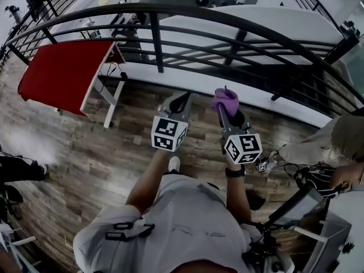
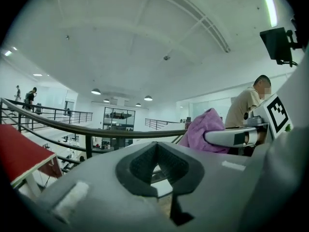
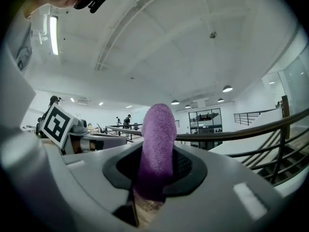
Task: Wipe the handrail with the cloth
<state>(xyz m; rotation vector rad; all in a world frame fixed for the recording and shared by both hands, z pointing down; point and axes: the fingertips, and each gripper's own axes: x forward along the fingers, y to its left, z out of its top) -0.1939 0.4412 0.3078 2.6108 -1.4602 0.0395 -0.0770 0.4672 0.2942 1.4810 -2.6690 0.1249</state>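
The purple cloth is pinched upright between the jaws of the right gripper, apart from the handrail, while the left gripper is seen closed on nothing

Bright, even ceiling-lamp light; strong fisheye warping, dark vignetted corners.

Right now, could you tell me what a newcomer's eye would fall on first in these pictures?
The purple cloth stands out most, pinched in the right gripper and held up a little short of the dark, curved handrail. Next comes the bright red table at the left of the head view. The left gripper is beside the right one, shut on nothing.
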